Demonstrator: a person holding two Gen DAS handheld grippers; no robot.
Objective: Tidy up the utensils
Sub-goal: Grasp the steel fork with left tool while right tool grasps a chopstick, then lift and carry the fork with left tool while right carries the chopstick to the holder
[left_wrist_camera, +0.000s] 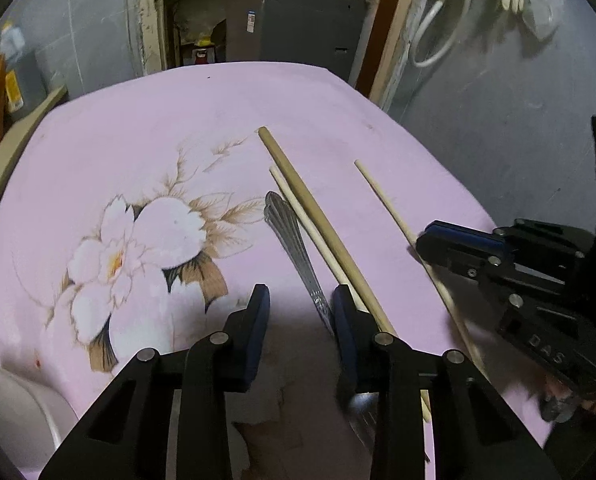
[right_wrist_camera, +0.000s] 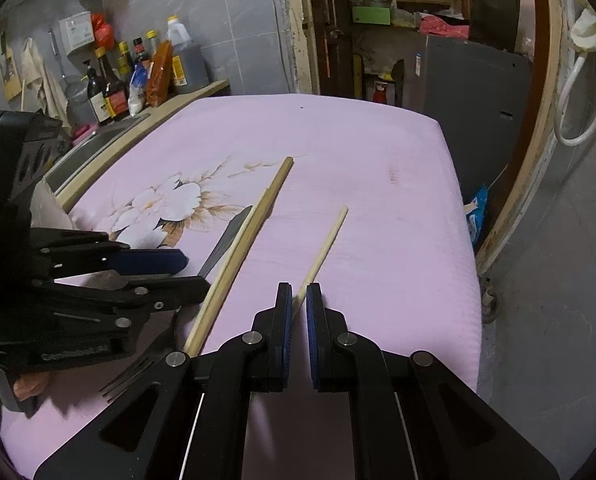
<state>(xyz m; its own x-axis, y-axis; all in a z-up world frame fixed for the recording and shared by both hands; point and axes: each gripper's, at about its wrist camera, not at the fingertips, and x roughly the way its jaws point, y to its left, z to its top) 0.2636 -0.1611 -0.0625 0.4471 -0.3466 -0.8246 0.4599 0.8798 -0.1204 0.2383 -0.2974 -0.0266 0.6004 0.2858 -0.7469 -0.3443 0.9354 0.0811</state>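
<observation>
Chopstick (right_wrist_camera: 324, 246), right of the fork (left_wrist_camera: 298, 246) on pink cloth (right_wrist_camera: 378, 184), is pinched by the right gripper (right_wrist_camera: 299, 300); left gripper (left_wrist_camera: 301, 300), jaws parted and empty, straddles the fork handle.

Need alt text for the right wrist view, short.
The right gripper is shut on a lone wooden chopstick lying on a pink floral tablecloth. To its left lie a thicker wooden stick, another chopstick and a fork, with the left gripper over them.
</observation>
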